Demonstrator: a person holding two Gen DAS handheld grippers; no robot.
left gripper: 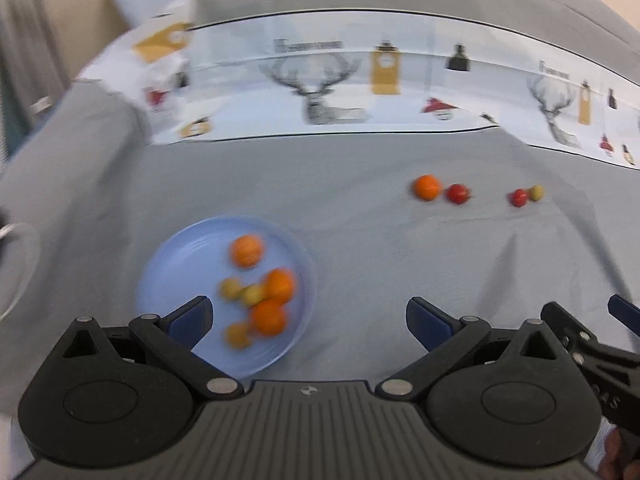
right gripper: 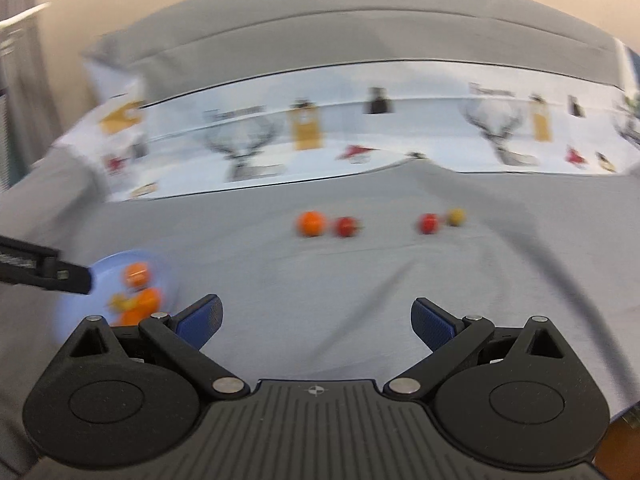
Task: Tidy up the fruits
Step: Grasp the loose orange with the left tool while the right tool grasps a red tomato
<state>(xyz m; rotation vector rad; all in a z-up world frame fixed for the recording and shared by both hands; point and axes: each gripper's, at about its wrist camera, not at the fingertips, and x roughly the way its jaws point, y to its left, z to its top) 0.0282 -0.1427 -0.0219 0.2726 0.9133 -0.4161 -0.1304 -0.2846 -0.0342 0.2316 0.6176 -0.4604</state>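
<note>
Blue plate (left gripper: 168, 276) at left holding three oranges and three small yellow fruits, four loose fruits on grey cloth (left gripper: 360, 248) further right, orange (left gripper: 427, 187), red (left gripper: 458, 193), red (left gripper: 519, 197), yellow (left gripper: 537, 193), left gripper (left gripper: 308, 320) spread empty over plate edge, right gripper (right gripper: 316, 320) spread empty above cloth.

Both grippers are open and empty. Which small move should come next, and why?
Probably move the right gripper forward to the orange. Four fruits still lie on the cloth, outside the plate, and the orange is almost straight ahead of its open jaws.
</note>
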